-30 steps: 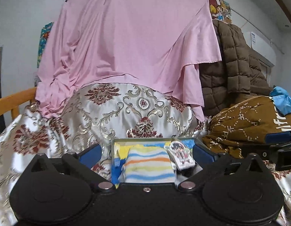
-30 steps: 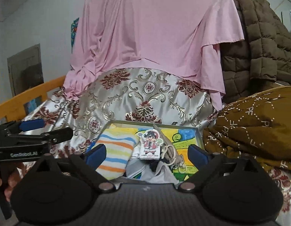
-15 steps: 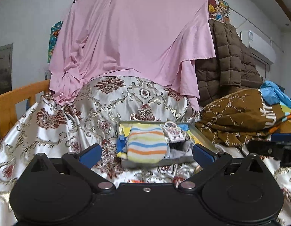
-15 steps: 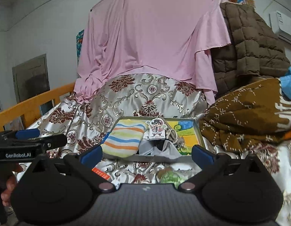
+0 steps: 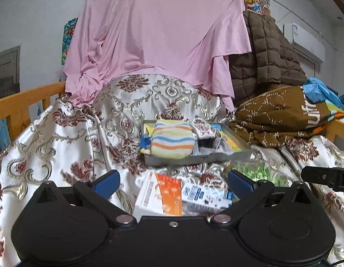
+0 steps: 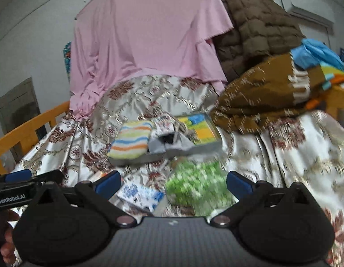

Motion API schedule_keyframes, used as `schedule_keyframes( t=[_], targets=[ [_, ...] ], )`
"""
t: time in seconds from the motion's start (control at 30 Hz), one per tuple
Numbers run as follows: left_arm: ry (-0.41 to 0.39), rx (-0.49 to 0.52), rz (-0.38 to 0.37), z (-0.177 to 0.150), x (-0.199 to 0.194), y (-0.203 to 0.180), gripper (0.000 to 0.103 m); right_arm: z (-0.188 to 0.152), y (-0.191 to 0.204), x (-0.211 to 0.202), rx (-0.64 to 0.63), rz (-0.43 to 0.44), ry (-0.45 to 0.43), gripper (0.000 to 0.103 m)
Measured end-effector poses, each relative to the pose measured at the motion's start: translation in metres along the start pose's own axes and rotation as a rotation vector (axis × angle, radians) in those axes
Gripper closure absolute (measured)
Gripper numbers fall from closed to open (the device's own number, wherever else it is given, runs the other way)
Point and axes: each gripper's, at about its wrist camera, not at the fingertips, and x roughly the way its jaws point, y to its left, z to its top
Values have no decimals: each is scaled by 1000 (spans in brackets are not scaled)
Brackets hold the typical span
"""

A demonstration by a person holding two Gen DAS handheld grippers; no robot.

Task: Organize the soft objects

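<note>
Both claws have been pulled back from the shallow grey metal tray (image 5: 236, 153), which looked much closer a second ago. Now more of the shiny flowered bed cover (image 5: 60, 138) is seen in front of it. The left claw (image 5: 173, 179) is held wide apart with nothing in it. The right claw (image 6: 173, 179) is wide apart too, and empty.

The soft striped sock in yellow, orange and blue (image 5: 172, 141) is left lying in the left part of the tray, hanging a little over the front rim. Beside it a small picture card of a cartoon figure (image 5: 202, 128) and a crumpled grey cloth (image 6: 169, 143) are seen in the tray.

New things are now shown near the claws: a white and orange paper box (image 5: 159, 194), a white and blue packet (image 5: 205, 195) and a blurry green speckled bag (image 6: 196, 184). It looks as if the sock is done with and another thing is to be picked next, perhaps the green bag.
</note>
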Motion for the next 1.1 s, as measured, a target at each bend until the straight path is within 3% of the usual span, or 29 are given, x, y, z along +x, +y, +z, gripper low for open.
schedule_keyframes(
  t=[0.67,1.1],
  targets=[
    [119,11,43,-29,-1,-14,1,-33,0,-10,-59,8,13,0],
    [152,21,61,-38,2,-17,1,-53,-1,1,-70,8,73,0]
  ],
)
